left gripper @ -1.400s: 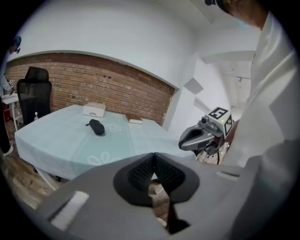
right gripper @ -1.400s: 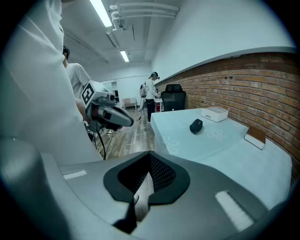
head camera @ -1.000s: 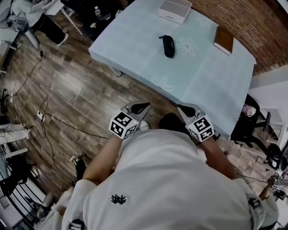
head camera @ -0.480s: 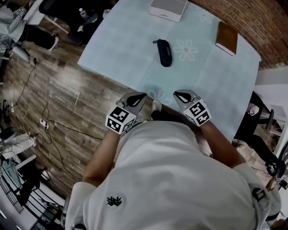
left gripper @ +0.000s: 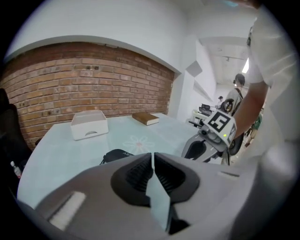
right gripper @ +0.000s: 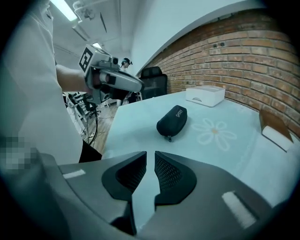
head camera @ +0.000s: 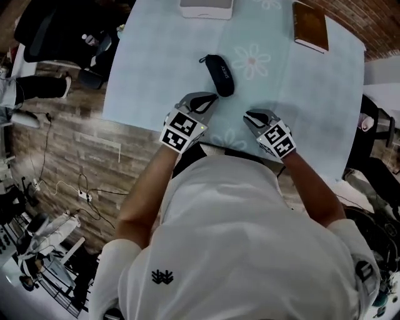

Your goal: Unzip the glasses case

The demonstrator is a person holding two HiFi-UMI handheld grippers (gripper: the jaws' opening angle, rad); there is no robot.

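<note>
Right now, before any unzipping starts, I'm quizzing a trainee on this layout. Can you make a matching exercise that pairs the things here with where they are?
Things:
1. glasses case
2. white box
3. brown book
4. left tongs

Places:
A. far right corner of the table
B. far edge, beyond the case
C. over the near part of the table, tip close to the case's near end
D. mid-table, beside the flower print

Pairs: 1-D; 2-B; 3-A; 4-C
</note>
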